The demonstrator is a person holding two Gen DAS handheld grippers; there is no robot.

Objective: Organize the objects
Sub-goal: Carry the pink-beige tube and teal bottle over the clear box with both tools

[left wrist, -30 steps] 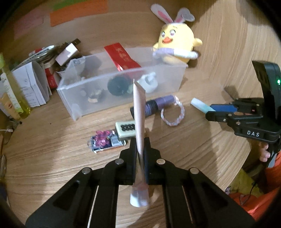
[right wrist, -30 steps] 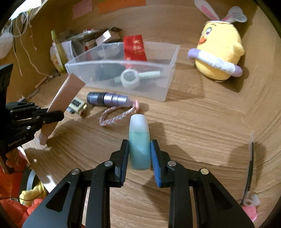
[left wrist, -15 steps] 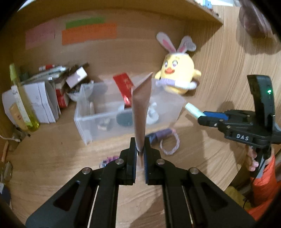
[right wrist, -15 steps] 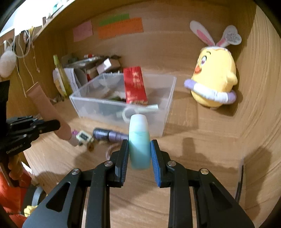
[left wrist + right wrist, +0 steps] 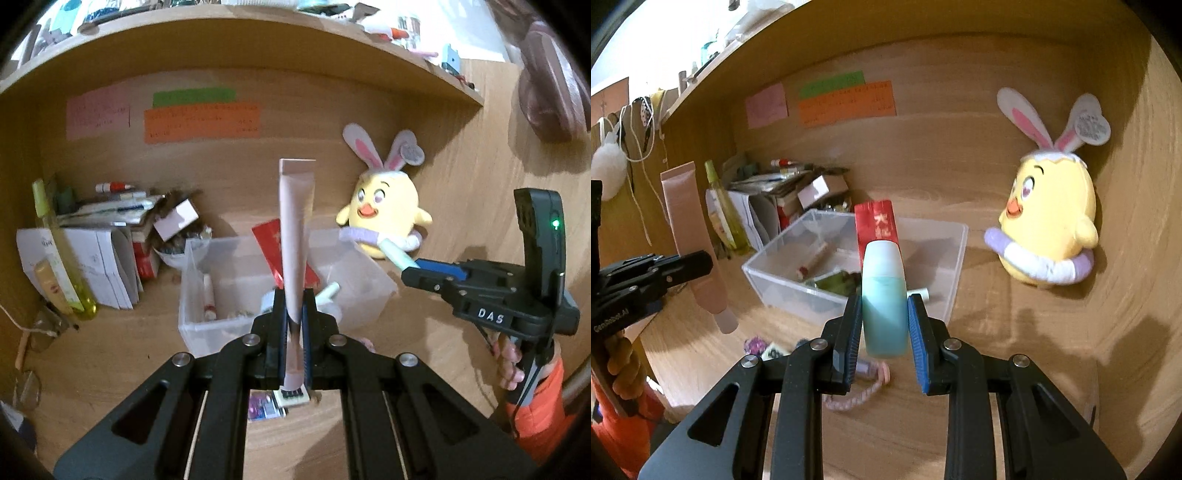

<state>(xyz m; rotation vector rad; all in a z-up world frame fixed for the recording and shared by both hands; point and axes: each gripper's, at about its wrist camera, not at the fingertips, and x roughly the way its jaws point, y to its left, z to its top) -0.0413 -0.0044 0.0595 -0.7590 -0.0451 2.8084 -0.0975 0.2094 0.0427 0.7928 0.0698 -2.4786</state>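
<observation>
Left wrist view had the left gripper [image 5: 294,325] clamped on a pink tube [image 5: 295,236], crimped end up and cap end poking out below the fingers, held in the air in front of the clear plastic bin [image 5: 229,321] on the wooden worktop [image 5: 110,354]. Off to the right in that same shot, the right gripper [image 5: 408,271] was closed on a teal bottle [image 5: 395,255], hovering near the bin's right end and just in front of the yellow chick plush [image 5: 384,206]. From the right wrist view the teal bottle [image 5: 884,295] sat pinched between the blue-padded fingers [image 5: 918,339], also in the air, with the bin [image 5: 945,295] right behind it. A red packet [image 5: 877,229] stood tilted inside the bin. On the worktop below, a pink braided bracelet [image 5: 858,395] and a small dotted eraser-like block [image 5: 293,397] lay loose in front of the bin.
</observation>
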